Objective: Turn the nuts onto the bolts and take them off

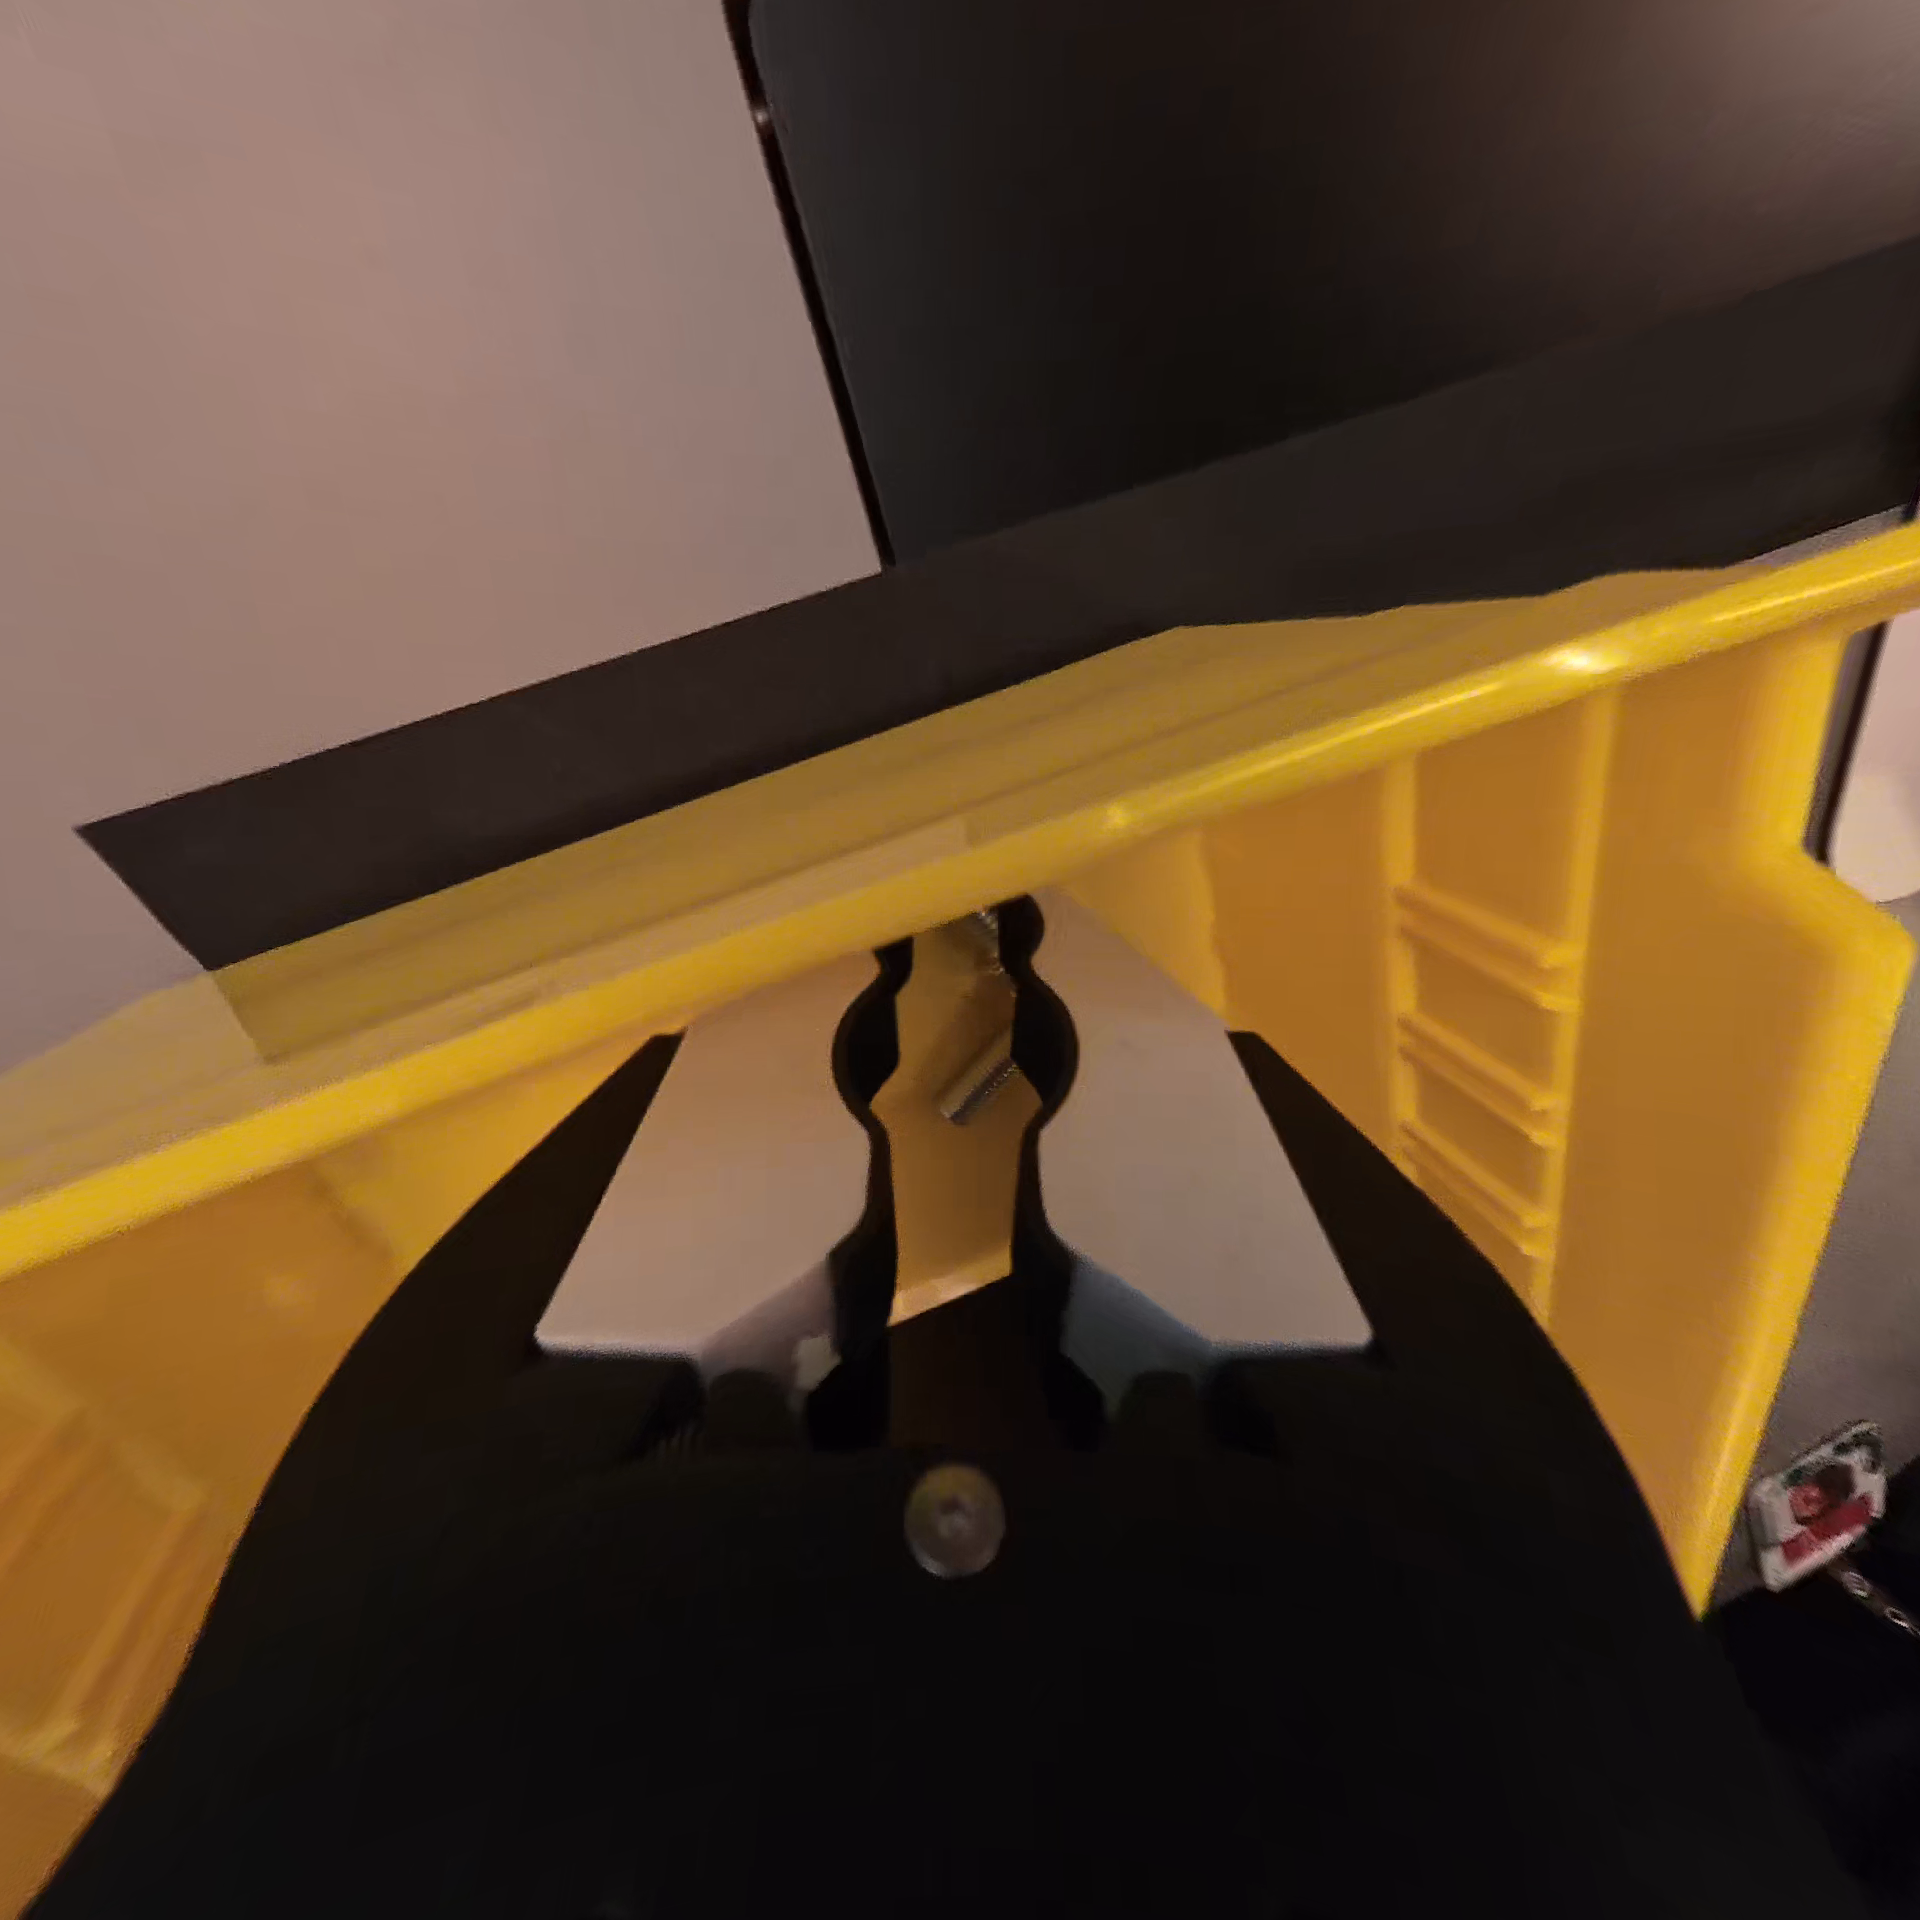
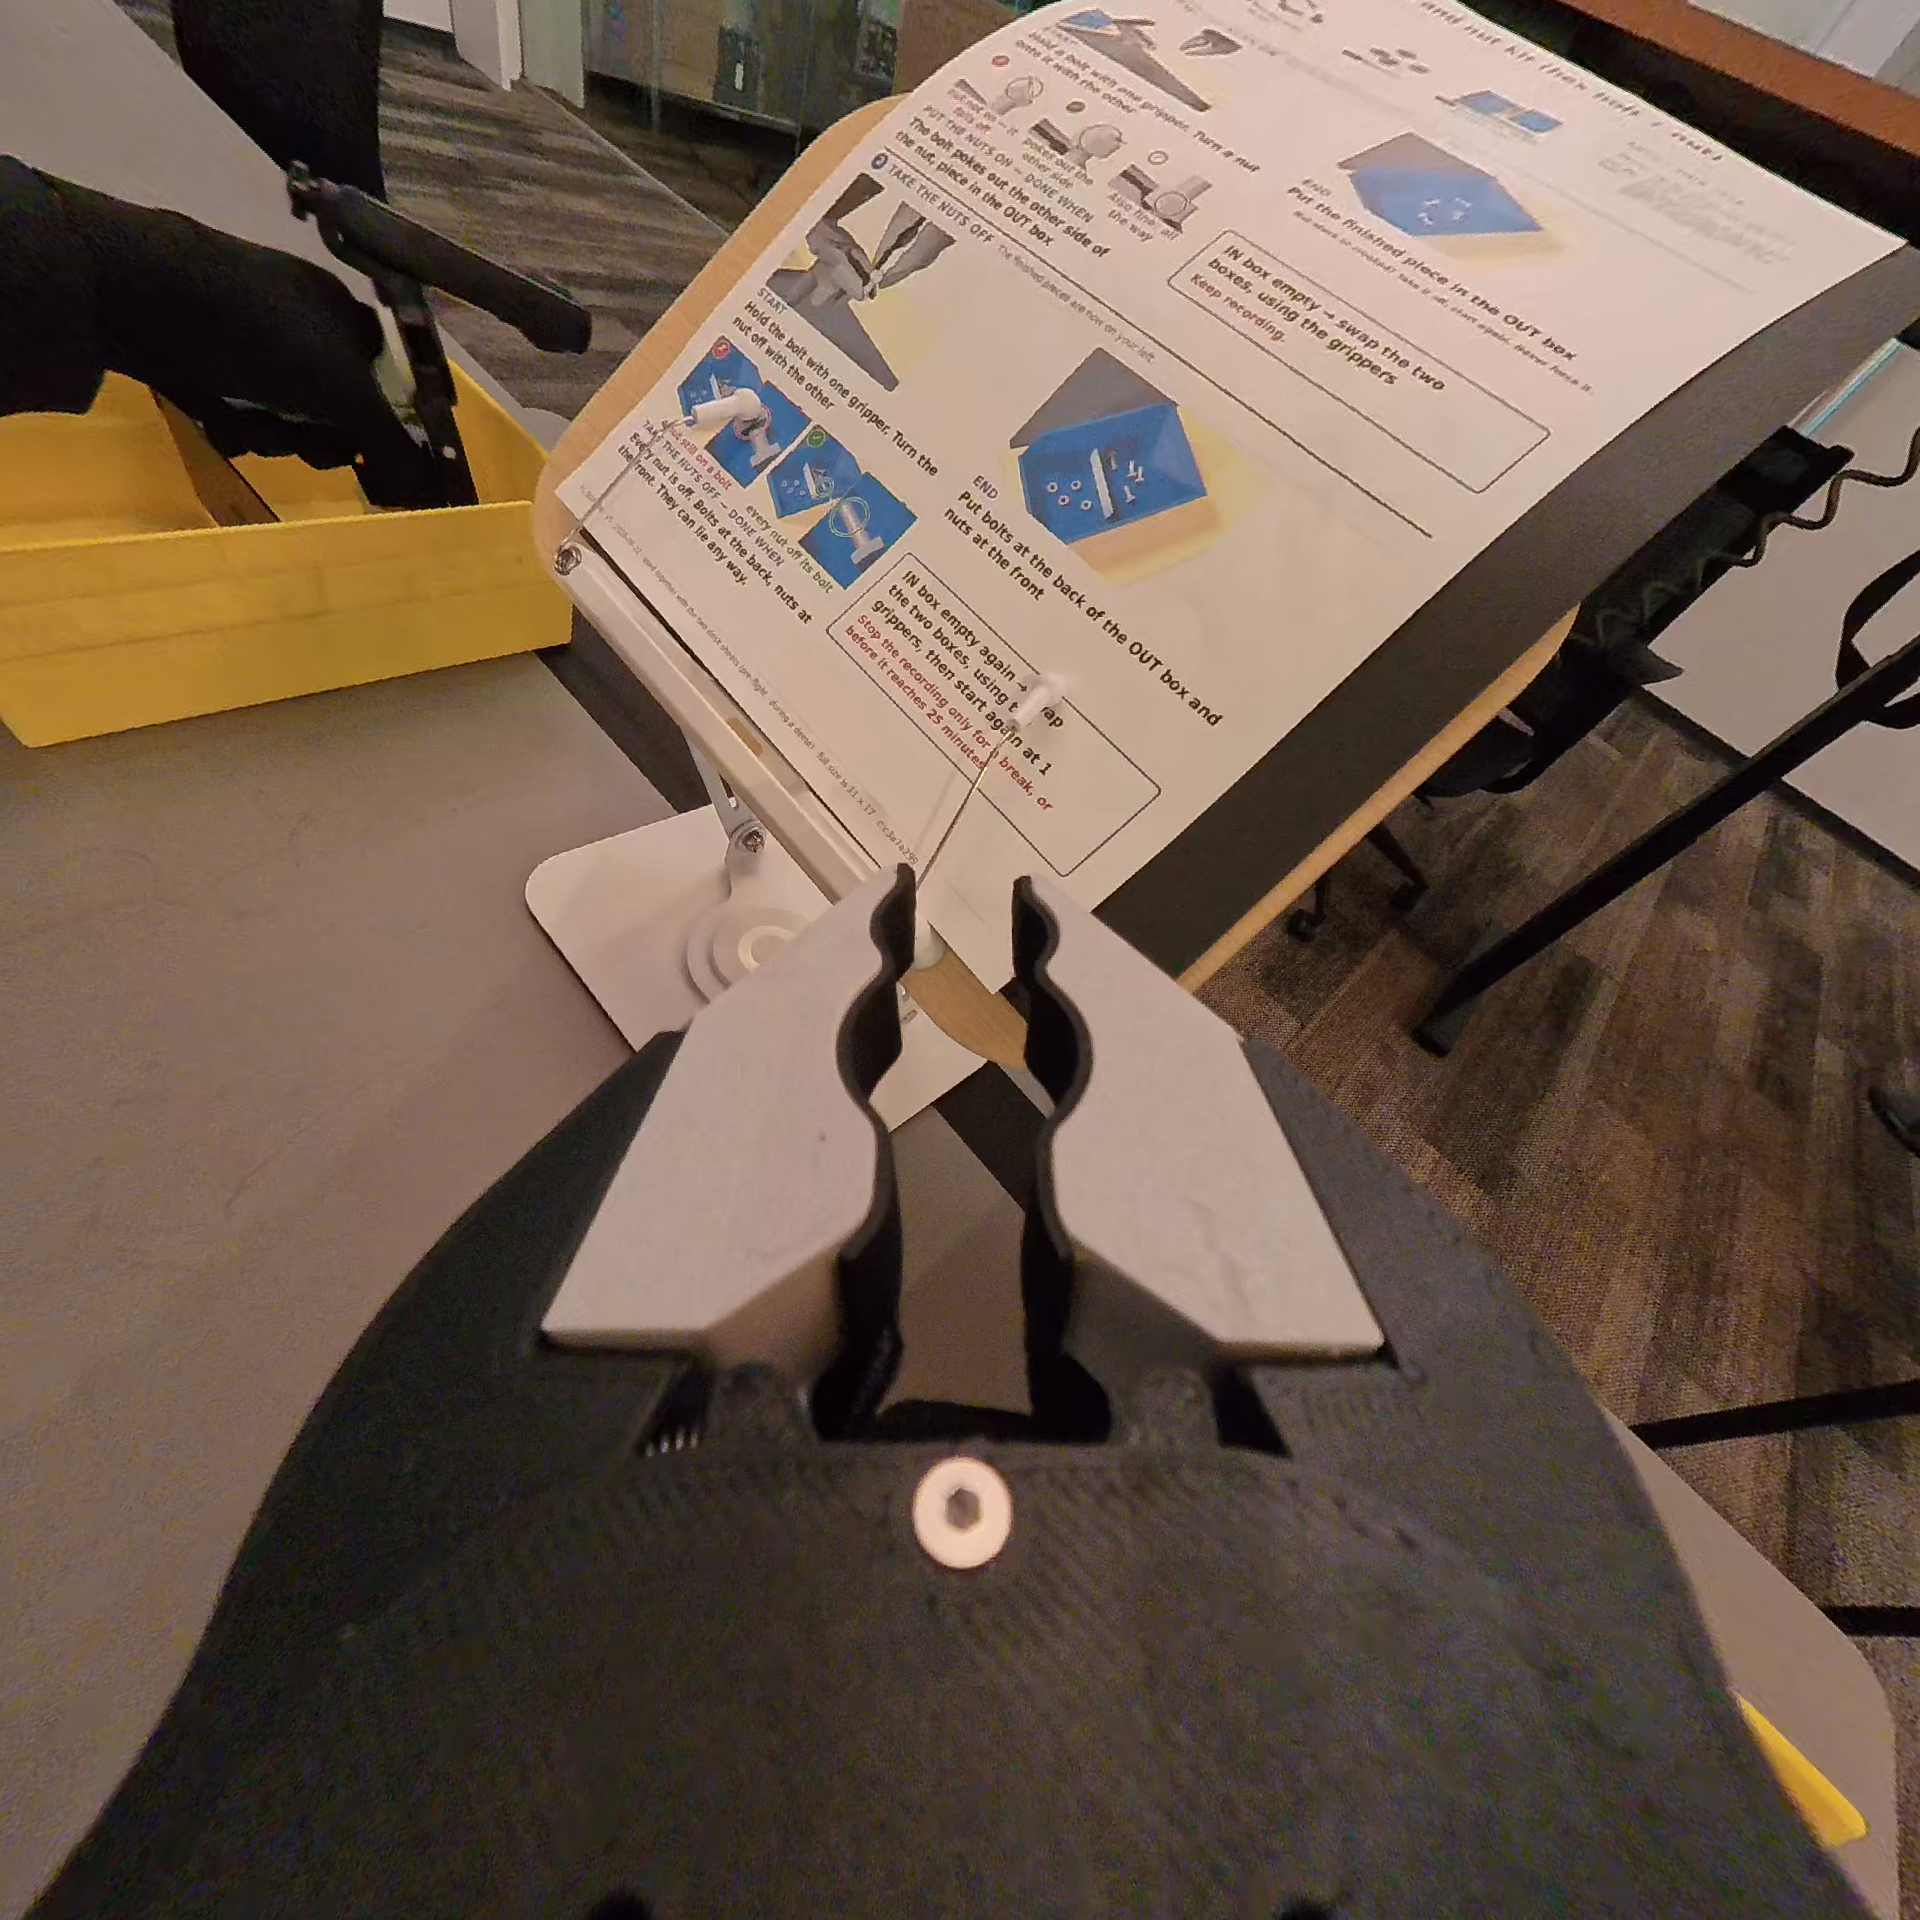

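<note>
Inside smooth yellow plastic bin, threaded steel bolt between scalloped black fingers.

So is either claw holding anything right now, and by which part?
The left claw pinches a small bolt by its threaded shank, above the yellow bin. The right claw is open and empty.

The right gripper hangs with jaws apart and empty before an instruction sheet on a stand. Far left, a gloved hand reaches into a yellow bin.
</note>
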Available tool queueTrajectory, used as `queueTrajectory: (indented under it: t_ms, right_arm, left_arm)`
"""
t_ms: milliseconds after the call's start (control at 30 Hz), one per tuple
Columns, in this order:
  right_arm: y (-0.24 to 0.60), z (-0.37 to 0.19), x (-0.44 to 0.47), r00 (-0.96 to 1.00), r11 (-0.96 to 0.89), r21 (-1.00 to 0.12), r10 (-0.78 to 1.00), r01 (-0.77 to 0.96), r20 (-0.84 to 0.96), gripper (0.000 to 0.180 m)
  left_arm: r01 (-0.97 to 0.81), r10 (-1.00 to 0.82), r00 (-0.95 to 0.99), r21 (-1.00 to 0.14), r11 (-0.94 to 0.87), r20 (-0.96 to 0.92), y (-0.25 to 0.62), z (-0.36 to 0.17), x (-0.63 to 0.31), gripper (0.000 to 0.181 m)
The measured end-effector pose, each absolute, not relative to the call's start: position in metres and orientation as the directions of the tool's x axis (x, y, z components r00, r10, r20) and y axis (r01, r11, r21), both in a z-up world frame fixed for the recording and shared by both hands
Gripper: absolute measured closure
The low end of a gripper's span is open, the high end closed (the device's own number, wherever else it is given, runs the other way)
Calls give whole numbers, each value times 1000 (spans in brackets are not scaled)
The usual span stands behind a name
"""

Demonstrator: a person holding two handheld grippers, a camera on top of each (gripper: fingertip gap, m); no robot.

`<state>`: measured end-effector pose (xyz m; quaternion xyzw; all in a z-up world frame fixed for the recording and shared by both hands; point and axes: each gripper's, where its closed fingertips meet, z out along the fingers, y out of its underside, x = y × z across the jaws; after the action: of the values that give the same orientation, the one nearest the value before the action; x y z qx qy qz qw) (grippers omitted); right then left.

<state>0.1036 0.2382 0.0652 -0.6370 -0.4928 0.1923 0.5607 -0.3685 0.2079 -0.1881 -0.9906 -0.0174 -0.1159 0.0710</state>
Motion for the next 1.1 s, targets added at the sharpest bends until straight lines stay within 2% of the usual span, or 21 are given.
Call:
queueTrajectory:
  t_ms: [200,300,467,633,767,967,1100]
  right_arm:
    - [237,67,103,437,119,-905,845,408,308,163]
    - [234,68,101,427,125,-907,850,403,307,163]
    - [221,76,86,378,150,-922,879,358,290,163]
    - [190,87,50,260,183,-943,931,278,257,164]
    - [162,85,9,154,173,-957,965,233,212,162]
    - [138,74,-37,69,113,-976,989,185,128,158]
    - [133,59,-51,13,44,-983,999,177,47,157]
  left_arm:
    - [-18,-38,992,-162,-987,123,207,-184,-377,172]
    - [-44,-68,994,-249,-968,85,208,-169,-379,173]
    - [-101,-114,993,-457,-884,0,207,-117,-371,173]
    - [-267,-219,963,-697,-665,-159,200,-36,-324,172]
    - [-437,-282,895,-808,-395,-346,186,23,-252,173]
    - [-681,-361,711,-718,-141,-604,160,45,-133,173]
    - [-760,-379,615,-648,-53,-691,149,45,-84,172]
